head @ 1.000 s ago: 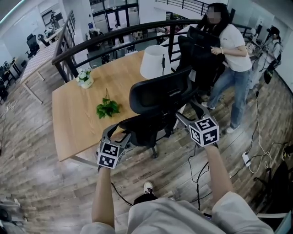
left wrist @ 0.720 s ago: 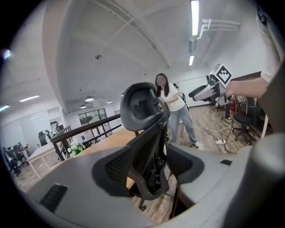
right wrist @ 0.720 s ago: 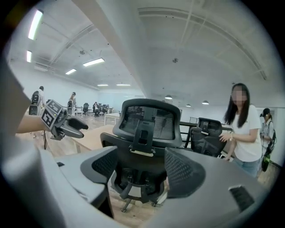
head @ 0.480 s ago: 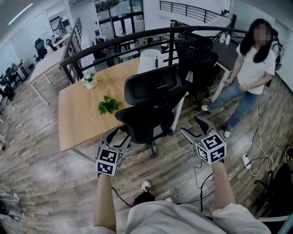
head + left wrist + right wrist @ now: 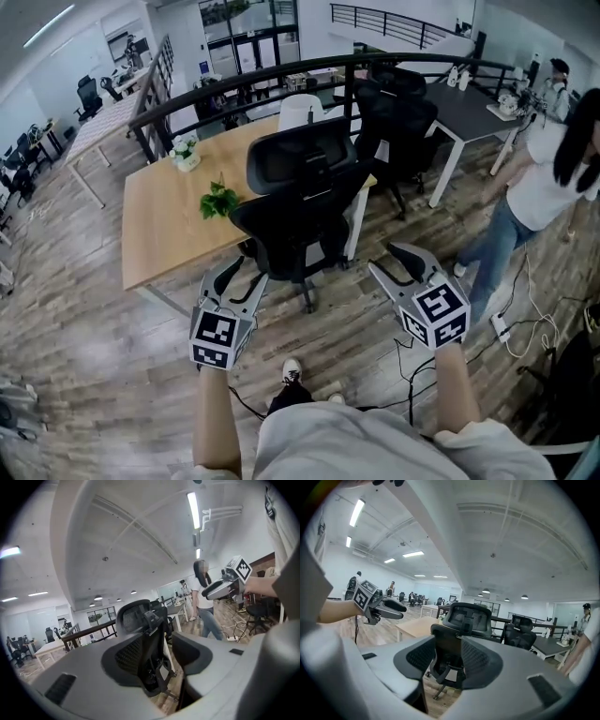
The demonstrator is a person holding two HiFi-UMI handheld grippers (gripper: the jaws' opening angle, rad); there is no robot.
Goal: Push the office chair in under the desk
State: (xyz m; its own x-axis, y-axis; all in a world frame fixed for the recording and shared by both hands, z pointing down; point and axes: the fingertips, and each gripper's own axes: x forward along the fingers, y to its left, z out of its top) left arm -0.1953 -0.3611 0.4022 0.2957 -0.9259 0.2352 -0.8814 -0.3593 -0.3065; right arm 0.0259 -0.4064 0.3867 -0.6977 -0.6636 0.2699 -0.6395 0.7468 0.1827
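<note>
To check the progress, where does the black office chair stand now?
In the head view, the office chair stands at the centre, at the near right corner of the wooden desk, with the green plant sprig on the desk to its left.

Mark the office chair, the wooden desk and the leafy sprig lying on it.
office chair (image 5: 298, 161), head view, middle of the headrest.
wooden desk (image 5: 159, 234), head view, bare part of its top.
leafy sprig (image 5: 218, 201), head view, its cluster of leaves.

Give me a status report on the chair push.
Left tool, right tool closing, nothing between them. Office chair at desk edge, untouched. Floor cable near feet.
</note>
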